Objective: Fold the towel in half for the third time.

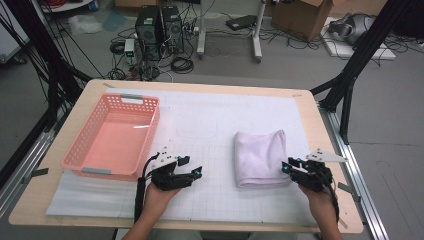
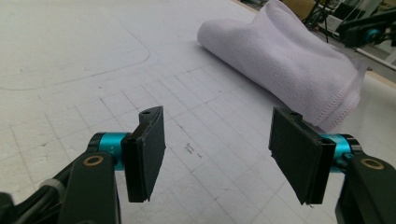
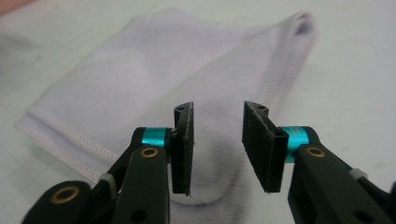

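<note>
Folding appears finished: the white towel (image 1: pixel 261 158) lies folded on the mat, right of the empty pink basket (image 1: pixel 114 137). Nothing is gripped; the left gripper (image 2: pixel 229 158) is spread wide, the right gripper (image 3: pixel 217 147) parted narrowly just above the towel. Placement in the basket is judged outstanding.

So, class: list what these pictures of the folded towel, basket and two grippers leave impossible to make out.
- Towel: its near right corner, in the high view, hidden behind the right gripper.
- Towel's far end: blurred in the right gripper view.
- Basket holes: too small to count in the high view.
- Left gripper: the hand holding it is cut off by the bottom edge of the left gripper view.
</note>
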The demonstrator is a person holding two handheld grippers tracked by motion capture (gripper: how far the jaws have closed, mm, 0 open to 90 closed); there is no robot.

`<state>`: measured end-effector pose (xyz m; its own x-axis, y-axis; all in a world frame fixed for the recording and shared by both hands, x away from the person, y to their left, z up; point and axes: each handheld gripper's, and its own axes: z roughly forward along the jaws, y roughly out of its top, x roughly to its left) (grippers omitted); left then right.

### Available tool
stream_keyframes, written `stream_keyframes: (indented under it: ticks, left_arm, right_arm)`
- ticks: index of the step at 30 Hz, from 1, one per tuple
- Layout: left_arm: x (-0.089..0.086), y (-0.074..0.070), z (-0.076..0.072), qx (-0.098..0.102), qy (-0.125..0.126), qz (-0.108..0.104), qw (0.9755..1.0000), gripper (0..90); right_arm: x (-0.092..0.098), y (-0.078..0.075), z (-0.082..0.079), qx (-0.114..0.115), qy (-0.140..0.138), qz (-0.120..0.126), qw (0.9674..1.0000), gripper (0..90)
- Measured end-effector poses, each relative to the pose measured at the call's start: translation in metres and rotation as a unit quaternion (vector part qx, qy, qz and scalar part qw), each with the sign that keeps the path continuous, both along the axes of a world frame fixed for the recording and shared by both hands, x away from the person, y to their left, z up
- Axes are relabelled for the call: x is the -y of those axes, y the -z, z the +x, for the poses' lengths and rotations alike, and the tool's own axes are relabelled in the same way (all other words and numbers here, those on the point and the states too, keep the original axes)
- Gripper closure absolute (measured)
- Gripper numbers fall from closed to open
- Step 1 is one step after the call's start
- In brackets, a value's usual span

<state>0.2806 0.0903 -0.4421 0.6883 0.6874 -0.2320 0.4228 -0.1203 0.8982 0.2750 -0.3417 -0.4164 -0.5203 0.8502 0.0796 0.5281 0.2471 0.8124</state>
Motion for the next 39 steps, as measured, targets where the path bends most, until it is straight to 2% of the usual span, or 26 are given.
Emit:
stream_keyframes:
  ticks: [1, 2, 4, 6, 7, 9, 11, 14, 17, 19, 21, 23, 25, 28, 31, 32, 33, 34, 36, 37, 39]
  left_arm:
    - [0.000, 0.000, 0.000, 0.001, 0.000, 0.000, 1.0000, 36.3]
    - [0.000, 0.000, 0.000, 0.001, 0.000, 0.000, 1.0000, 36.3]
    - [0.000, 0.000, 0.000, 0.002, 0.000, 0.002, 1.0000, 36.4]
    - [-0.001, -0.001, -0.001, 0.003, -0.002, 0.002, 1.0000, 36.4]
    - [-0.002, -0.001, -0.002, 0.003, -0.003, 0.001, 1.0000, 36.4]
    - [-0.002, -0.001, -0.001, 0.005, -0.004, 0.003, 1.0000, 36.4]
    - [-0.001, 0.000, -0.002, 0.004, -0.003, 0.004, 1.0000, 36.3]
    - [0.001, 0.000, -0.002, 0.005, 0.000, 0.006, 1.0000, 36.3]
    - [0.002, 0.001, -0.002, 0.004, 0.004, 0.009, 0.9999, 36.3]
    - [0.003, 0.001, -0.001, 0.003, 0.006, 0.007, 1.0000, 36.3]
    - [0.002, 0.001, 0.000, 0.002, 0.006, 0.007, 0.9999, 36.3]
    - [0.002, 0.001, 0.000, 0.002, 0.004, 0.004, 1.0000, 36.3]
    - [0.001, 0.001, 0.001, 0.002, 0.002, 0.002, 1.0000, 36.3]
    - [0.000, 0.001, 0.000, 0.005, 0.001, 0.007, 1.0000, 36.3]
    - [0.000, 0.000, 0.000, 0.009, 0.000, 0.007, 0.9999, 36.3]
    - [0.000, 0.000, -0.001, 0.009, 0.001, 0.009, 0.9999, 36.3]
    - [0.001, 0.000, -0.001, 0.009, 0.000, 0.008, 0.9999, 36.3]
    - [0.002, 0.000, -0.001, 0.010, 0.002, 0.009, 0.9999, 36.3]
    - [0.002, 0.000, -0.001, 0.010, 0.002, 0.008, 0.9999, 36.3]
    - [0.003, 0.000, -0.002, 0.009, 0.004, 0.010, 0.9999, 36.3]
    - [0.006, 0.000, -0.002, 0.012, 0.009, 0.017, 0.9997, 36.3]
  right_arm:
    - [0.000, 0.000, 0.000, 0.000, 0.000, 0.000, 1.0000, 65.7]
    - [-0.006, 0.010, 0.006, -0.024, -0.011, -0.016, 0.9995, 68.9]
    - [-0.006, 0.014, 0.008, -0.045, -0.003, -0.034, 0.9984, 70.7]
    - [0.000, 0.013, 0.004, -0.064, 0.006, -0.038, 0.9972, 71.8]
    - [0.000, 0.013, 0.004, -0.064, 0.006, -0.038, 0.9972, 71.8]
    - [0.005, 0.010, 0.000, -0.079, 0.016, -0.045, 0.9957, 71.7]
    - [0.008, 0.007, -0.002, -0.078, 0.020, -0.037, 0.9961, 68.4]
    - [0.007, -0.003, 0.001, -0.037, 0.007, -0.001, 0.9993, 64.3]
    - [-0.004, -0.005, 0.011, -0.017, -0.001, 0.008, 0.9998, 64.4]
    - [-0.012, 0.001, 0.022, -0.021, 0.002, 0.000, 0.9998, 65.0]
    - [-0.015, 0.008, 0.029, -0.035, 0.004, -0.010, 0.9993, 66.0]
    - [-0.016, 0.015, 0.029, -0.046, 0.007, -0.024, 0.9986, 66.2]
    - [-0.011, 0.019, 0.023, -0.045, 0.014, -0.012, 0.9988, 66.2]
    - [-0.010, 0.021, 0.015, -0.037, 0.021, -0.013, 0.9990, 66.2]
    - [-0.011, 0.016, 0.015, -0.041, 0.023, -0.011, 0.9988, 63.2]
    - [-0.012, 0.012, 0.016, -0.040, 0.024, -0.004, 0.9989, 62.5]
    - [-0.016, 0.005, 0.021, -0.022, 0.013, 0.009, 0.9996, 60.6]
    - [-0.020, 0.002, 0.025, -0.014, 0.011, 0.003, 0.9998, 57.3]
    - [-0.031, -0.005, 0.037, -0.002, 0.007, -0.034, 0.9994, 55.7]
    - [-0.036, -0.007, 0.044, -0.001, 0.005, -0.044, 0.9990, 55.7]
    - [-0.043, -0.012, 0.059, 0.001, 0.004, -0.044, 0.9990, 54.9]
